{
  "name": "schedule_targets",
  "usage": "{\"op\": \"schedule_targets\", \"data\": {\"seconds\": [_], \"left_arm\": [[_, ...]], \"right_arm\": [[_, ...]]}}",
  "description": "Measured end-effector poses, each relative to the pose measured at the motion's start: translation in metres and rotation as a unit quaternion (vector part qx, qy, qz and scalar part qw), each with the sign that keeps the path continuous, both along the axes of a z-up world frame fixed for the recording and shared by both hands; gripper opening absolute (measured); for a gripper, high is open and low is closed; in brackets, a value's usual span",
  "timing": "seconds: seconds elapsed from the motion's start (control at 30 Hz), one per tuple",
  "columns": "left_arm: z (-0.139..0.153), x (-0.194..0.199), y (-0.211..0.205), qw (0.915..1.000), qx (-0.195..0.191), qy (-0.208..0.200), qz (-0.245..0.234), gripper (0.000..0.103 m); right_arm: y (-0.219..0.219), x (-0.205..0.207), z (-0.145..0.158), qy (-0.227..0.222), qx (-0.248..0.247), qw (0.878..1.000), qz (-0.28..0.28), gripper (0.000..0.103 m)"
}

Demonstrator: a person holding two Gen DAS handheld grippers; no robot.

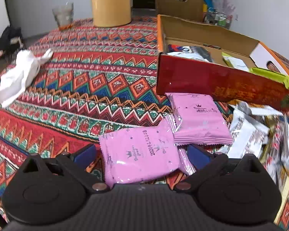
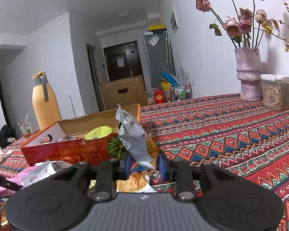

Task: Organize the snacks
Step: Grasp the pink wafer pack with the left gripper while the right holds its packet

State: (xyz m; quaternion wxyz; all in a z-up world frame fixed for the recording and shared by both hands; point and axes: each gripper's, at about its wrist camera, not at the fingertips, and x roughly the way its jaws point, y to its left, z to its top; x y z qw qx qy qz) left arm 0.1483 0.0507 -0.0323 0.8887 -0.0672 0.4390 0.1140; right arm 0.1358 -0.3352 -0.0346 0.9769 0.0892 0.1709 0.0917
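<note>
My left gripper (image 1: 142, 154) is open, its blue pads on either side of a pink snack packet (image 1: 138, 154) lying on the patterned cloth. A second pink packet (image 1: 198, 119) lies just beyond it, near the red cardboard box (image 1: 211, 82). Silver packets (image 1: 256, 129) are piled to the right. My right gripper (image 2: 144, 162) is shut on a silver snack bag (image 2: 134, 136), held upright above the table just right of the red box (image 2: 67, 152). A green packet (image 2: 99, 132) sticks out of the box. Another orange-printed packet (image 2: 132, 182) lies under the gripper.
A yellow jug (image 1: 110, 2) (image 2: 45, 104) and a glass (image 1: 63, 16) stand at the table's far side. A white cloth (image 1: 19, 75) lies at the left. A vase with flowers (image 2: 249, 73) and a clear container (image 2: 275, 92) stand at the right. A brown carton (image 1: 179, 2) stands behind the table.
</note>
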Motion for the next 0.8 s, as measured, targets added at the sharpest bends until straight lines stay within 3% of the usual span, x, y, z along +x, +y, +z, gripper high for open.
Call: {"op": "schedule_targets", "data": {"seconds": [0.23, 0.3, 0.5, 0.8], "left_arm": [[-0.004, 0.000, -0.005, 0.9998, 0.016, -0.001, 0.012, 0.099], [-0.002, -0.003, -0.009, 0.9997, 0.021, -0.007, 0.004, 0.088], [0.002, -0.015, -0.012, 0.9993, 0.029, -0.018, -0.014, 0.072], [0.009, -0.039, -0.005, 0.9977, 0.042, -0.048, -0.019, 0.069]], "right_arm": [[0.001, -0.003, 0.001, -0.007, 0.002, 1.000, 0.007, 0.028], [0.001, -0.003, 0.001, -0.008, 0.003, 1.000, 0.008, 0.028], [0.001, -0.005, 0.001, -0.012, 0.002, 1.000, 0.009, 0.028], [0.004, -0.007, 0.000, -0.017, -0.004, 1.000, 0.011, 0.028]]}}
